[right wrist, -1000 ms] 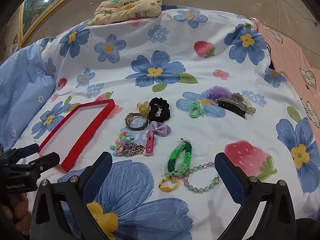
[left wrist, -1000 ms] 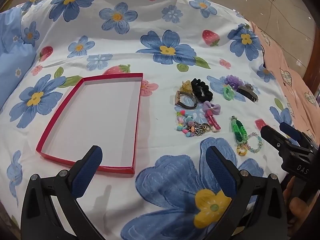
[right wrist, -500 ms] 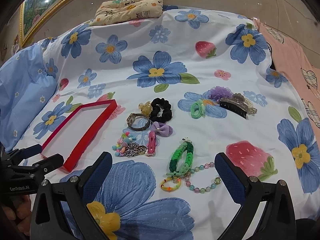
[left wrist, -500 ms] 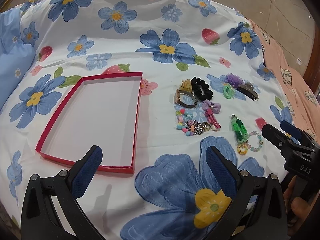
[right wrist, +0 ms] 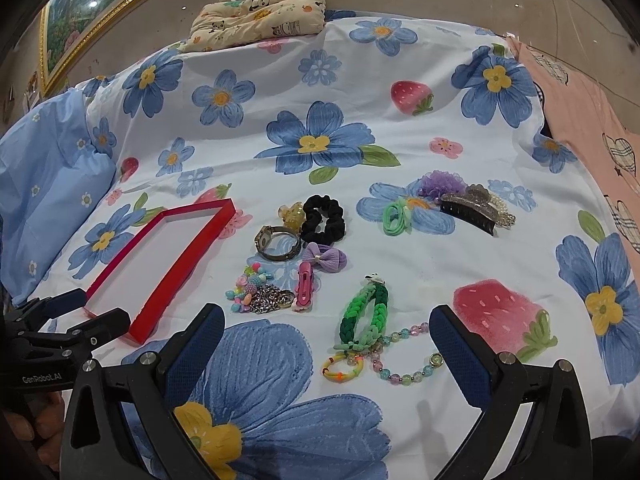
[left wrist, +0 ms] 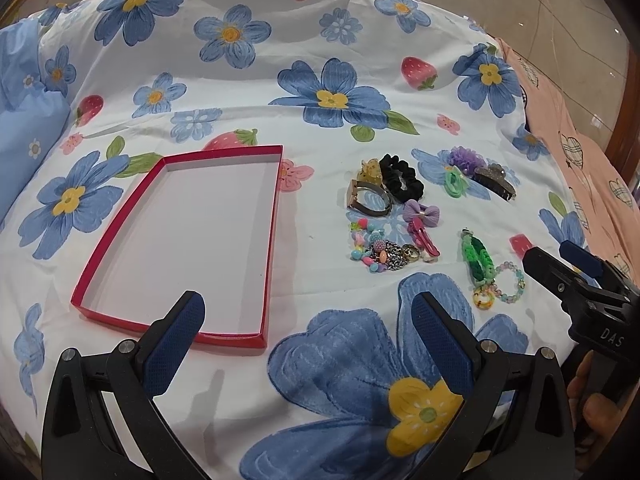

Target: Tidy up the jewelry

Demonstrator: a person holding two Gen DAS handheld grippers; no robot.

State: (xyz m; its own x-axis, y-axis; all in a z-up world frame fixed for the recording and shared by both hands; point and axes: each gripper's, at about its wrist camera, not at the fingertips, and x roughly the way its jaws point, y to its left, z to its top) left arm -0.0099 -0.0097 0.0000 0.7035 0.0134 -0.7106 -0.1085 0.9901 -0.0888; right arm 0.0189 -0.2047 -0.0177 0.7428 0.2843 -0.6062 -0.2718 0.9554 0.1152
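Left wrist view: my left gripper (left wrist: 308, 320) hangs with its jaws spread wide over the floral bedsheet (left wrist: 320, 52), beside the red tray (left wrist: 276, 200). My right gripper (right wrist: 326, 334) is just as wide apart, empty, just short of the green braided bracelet (right wrist: 364, 316) and beaded bracelet (right wrist: 404, 376); other jewelry lies on the sheet beyond

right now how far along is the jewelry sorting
Nothing looks done: the shallow red cardboard tray holds nothing. Nothing is in hand either; the left gripper and right gripper are both open. Left to move: the black fabric scrunchie, green braided bracelet and the other pieces beside them.
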